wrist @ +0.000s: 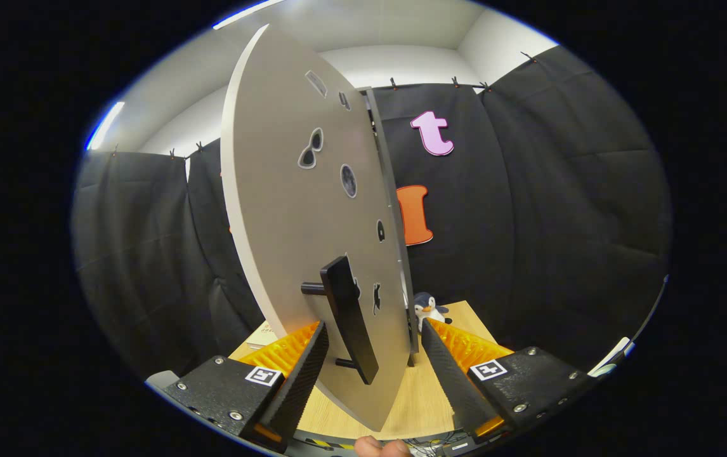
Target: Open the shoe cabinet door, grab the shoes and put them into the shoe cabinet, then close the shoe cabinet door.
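Your gripper fingers are standing apart, straddling the grey flat-panel shoe cabinet door and its black bar handle.

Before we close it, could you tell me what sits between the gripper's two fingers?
In the gripper view, the cabinet door's free edge and its black handle stand between the open fingers.

The gripper points forward with its 2 fingers spread wide and level, pressing on nothing, while a fingertip of the person's hand peeks in just beneath them.
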`<act>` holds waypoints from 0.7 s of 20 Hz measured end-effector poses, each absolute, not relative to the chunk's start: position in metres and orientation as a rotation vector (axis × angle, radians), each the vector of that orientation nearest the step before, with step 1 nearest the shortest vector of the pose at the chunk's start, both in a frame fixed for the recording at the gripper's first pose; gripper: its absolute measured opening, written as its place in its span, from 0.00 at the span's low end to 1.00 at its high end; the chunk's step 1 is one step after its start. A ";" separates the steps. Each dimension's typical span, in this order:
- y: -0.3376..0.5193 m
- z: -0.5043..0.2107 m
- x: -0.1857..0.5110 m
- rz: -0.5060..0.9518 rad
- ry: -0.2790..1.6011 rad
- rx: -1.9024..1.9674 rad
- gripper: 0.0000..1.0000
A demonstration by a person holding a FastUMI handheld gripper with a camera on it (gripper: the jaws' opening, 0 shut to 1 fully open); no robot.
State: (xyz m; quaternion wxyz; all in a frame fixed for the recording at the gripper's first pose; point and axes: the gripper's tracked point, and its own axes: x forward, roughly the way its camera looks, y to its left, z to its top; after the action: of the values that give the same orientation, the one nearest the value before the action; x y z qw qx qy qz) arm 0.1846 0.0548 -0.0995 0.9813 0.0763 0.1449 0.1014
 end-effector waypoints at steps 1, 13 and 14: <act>0.065 -0.099 0.186 0.201 0.290 0.145 0.93; 0.199 -0.118 0.252 0.235 0.312 0.160 0.94; 0.215 -0.118 0.258 0.243 0.306 0.143 0.95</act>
State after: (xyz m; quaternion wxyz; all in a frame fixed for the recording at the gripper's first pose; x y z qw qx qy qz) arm 0.2581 0.2148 -0.1178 0.9784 0.0709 0.1519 0.1207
